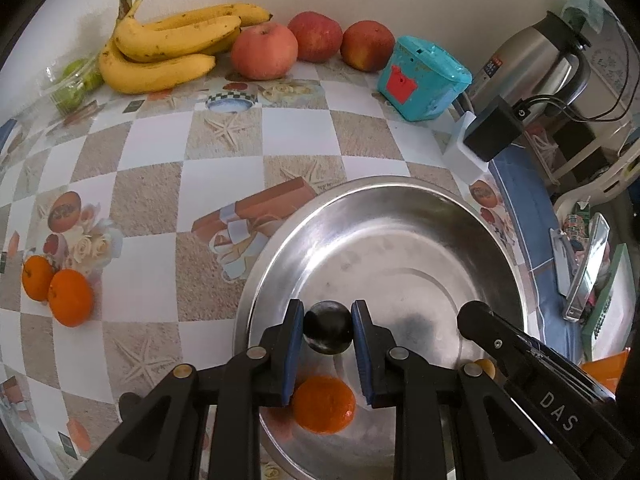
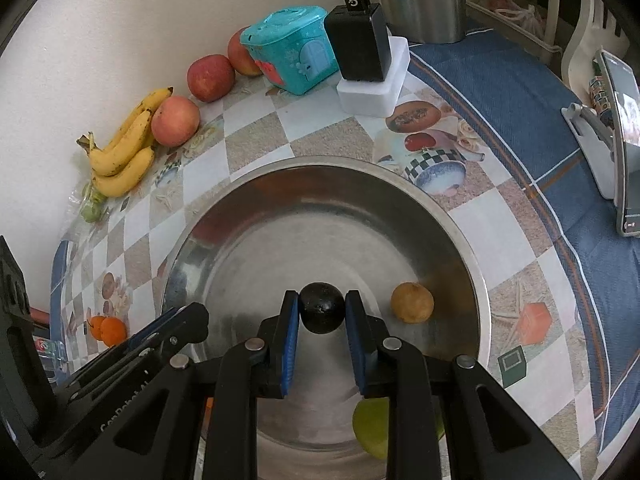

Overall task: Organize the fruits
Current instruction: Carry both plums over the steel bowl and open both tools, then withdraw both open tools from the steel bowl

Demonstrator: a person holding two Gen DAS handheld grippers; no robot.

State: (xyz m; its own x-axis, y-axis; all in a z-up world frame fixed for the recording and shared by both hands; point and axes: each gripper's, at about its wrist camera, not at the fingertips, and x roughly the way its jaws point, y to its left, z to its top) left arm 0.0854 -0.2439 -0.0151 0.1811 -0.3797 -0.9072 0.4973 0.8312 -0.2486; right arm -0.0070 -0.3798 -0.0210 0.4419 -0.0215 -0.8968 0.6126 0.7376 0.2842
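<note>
1. Landmark: a wide steel bowl (image 1: 400, 216) (image 2: 460, 232) on the checked tablecloth (image 1: 160, 200) (image 2: 256, 136). Everything below is placed against it, going left to right in the left wrist view.
2. Far left of the bowl, well apart from it, two oranges (image 1: 60, 290) (image 2: 107, 329) lie touching each other on the cloth.
3. Beyond the bowl to the left, against the wall, sits a bunch of bananas (image 1: 168, 48) (image 2: 124, 152), with a clear tub of green fruit (image 1: 72, 84) just left of it.
4. Right of the bananas, still beyond the bowl, three apples (image 1: 264, 50) (image 2: 175, 120) stand in a row along the wall.
5. Over the bowl's near left part, the left gripper (image 1: 327, 327) is clenched on a small dark round fruit (image 1: 327, 327); both blue pads press its sides.
6. Inside the bowl, beneath that gripper, lies another orange (image 1: 324, 404).
7. Beyond the bowl's far rim stands a teal plastic box (image 1: 420, 78) (image 2: 292, 50), then a black adapter on a white block (image 1: 492, 128) (image 2: 360, 44) and a steel kettle (image 1: 536, 52).
8. Over the bowl's right part, the right gripper (image 2: 322, 314) grasps a second dark round fruit (image 2: 322, 314) between its pads.
9. In the right wrist view, a yellowish-brown fruit (image 2: 412, 302) rests in the bowl right of that gripper, and a green fruit (image 2: 374, 432) lies at the bowl's near side.
</note>
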